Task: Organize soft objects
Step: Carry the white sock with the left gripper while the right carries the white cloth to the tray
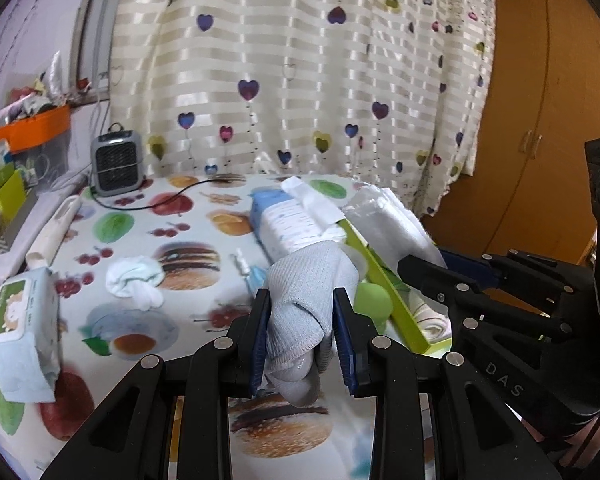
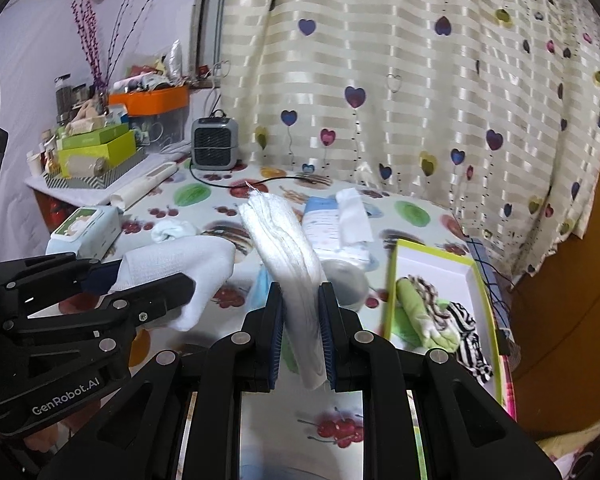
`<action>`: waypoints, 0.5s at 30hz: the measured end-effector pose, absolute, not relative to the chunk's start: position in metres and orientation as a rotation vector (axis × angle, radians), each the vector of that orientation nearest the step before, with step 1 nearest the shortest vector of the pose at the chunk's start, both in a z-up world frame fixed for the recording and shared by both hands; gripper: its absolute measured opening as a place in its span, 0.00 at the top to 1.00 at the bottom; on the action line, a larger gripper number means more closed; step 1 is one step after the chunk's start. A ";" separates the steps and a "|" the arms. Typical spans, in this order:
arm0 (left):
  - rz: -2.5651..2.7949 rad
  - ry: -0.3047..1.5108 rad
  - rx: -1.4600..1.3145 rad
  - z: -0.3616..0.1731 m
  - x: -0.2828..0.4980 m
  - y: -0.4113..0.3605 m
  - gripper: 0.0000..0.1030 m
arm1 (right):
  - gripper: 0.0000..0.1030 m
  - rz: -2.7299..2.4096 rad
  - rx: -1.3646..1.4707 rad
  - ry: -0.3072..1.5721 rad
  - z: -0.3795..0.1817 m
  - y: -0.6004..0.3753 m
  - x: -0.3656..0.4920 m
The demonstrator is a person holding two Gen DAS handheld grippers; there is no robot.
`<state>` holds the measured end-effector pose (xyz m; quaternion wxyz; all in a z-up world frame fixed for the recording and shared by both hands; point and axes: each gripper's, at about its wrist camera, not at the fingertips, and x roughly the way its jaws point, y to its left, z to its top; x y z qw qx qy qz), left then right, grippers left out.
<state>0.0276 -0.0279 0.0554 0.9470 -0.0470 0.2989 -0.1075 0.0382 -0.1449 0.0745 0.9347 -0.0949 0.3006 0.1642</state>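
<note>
My left gripper (image 1: 302,332) is shut on a pale grey-blue sock (image 1: 300,304) and holds it above the fruit-print tablecloth (image 1: 140,240). My right gripper (image 2: 302,340) is shut on a folded white cloth (image 2: 284,248) that stands up between the jaws. The right gripper also shows in the left wrist view (image 1: 440,276), and the left gripper in the right wrist view (image 2: 152,288), with the sock looking white (image 2: 180,264). A green-rimmed box (image 2: 488,304) at the right holds a green sock (image 2: 420,312) and a striped sock (image 2: 468,332). A balled white sock (image 1: 134,280) lies on the table.
A wet-wipes pack (image 1: 24,328) lies at the left. A blue-white tissue pack (image 1: 292,220) sits mid-table. A small grey heater (image 1: 116,164) with a black cord stands at the back, before a heart-print curtain (image 1: 300,68). Green and orange boxes (image 2: 100,148) clutter the left shelf.
</note>
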 end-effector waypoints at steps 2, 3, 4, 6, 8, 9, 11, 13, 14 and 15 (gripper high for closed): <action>-0.230 0.607 -0.089 0.057 0.028 -0.034 0.72 | 0.82 0.327 -0.186 0.612 0.076 -0.151 0.038; -0.236 0.607 -0.084 0.058 0.028 -0.038 0.72 | 0.82 0.324 -0.183 0.611 0.076 -0.153 0.038; -0.239 0.607 -0.081 0.058 0.028 -0.040 0.72 | 0.82 0.321 -0.180 0.610 0.076 -0.155 0.037; -0.249 0.606 -0.073 0.059 0.029 -0.047 0.72 | 0.82 0.312 -0.174 0.609 0.077 -0.160 0.037; -0.256 0.606 -0.067 0.059 0.030 -0.051 0.72 | 0.82 0.304 -0.167 0.608 0.077 -0.165 0.036; -0.259 0.606 -0.065 0.060 0.030 -0.053 0.72 | 0.82 0.302 -0.164 0.608 0.077 -0.167 0.036; -0.264 0.605 -0.058 0.060 0.031 -0.057 0.72 | 0.82 0.295 -0.161 0.608 0.077 -0.170 0.036; -0.270 0.605 -0.051 0.061 0.032 -0.062 0.72 | 0.82 0.290 -0.154 0.608 0.077 -0.175 0.037; -0.272 0.606 -0.048 0.061 0.033 -0.064 0.72 | 0.82 0.287 -0.153 0.609 0.077 -0.177 0.037; -0.276 0.607 -0.045 0.061 0.034 -0.067 0.72 | 0.82 0.285 -0.151 0.609 0.077 -0.178 0.037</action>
